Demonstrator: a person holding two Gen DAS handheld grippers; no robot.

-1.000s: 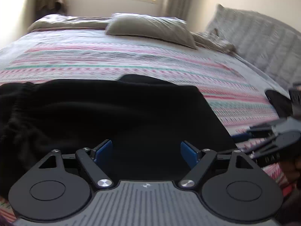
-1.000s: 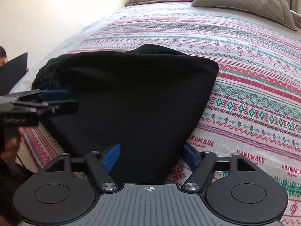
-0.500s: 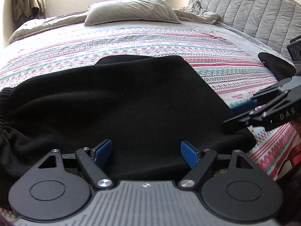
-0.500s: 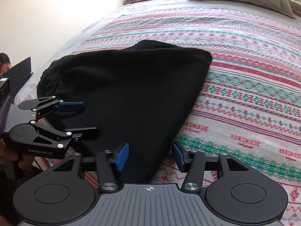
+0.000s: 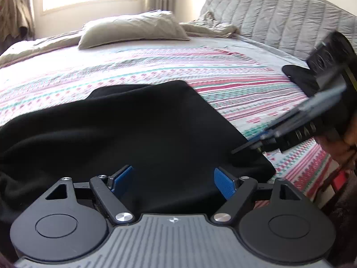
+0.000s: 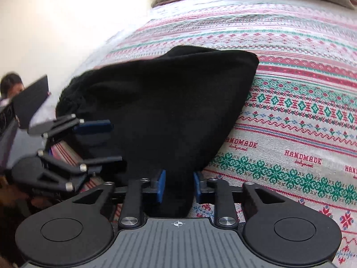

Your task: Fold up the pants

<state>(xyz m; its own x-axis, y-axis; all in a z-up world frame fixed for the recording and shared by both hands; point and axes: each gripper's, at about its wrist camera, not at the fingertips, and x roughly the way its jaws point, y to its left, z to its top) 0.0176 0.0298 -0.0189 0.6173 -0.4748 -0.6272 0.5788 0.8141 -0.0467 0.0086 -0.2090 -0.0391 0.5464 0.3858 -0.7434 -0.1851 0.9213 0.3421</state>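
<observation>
The black soft fabric pants (image 6: 169, 102) lie half-folded at the near edge of the striped patterned bedspread (image 6: 301, 116). The right gripper (image 6: 177, 186) is closing on their corner to lift it; the left gripper (image 5: 173, 182) waits wide apart over the cloth

The black pants (image 6: 169, 102) lie folded on the bed's patterned blanket (image 6: 301, 116), a thick, soft, flat bundle. In the right wrist view the bundle narrows toward 6 o'clock, its gathered elastic waistband at 9 o'clock, a rounded corner at 1 o'clock. In the left wrist view it spreads from 9 to 4 o'clock.
</observation>
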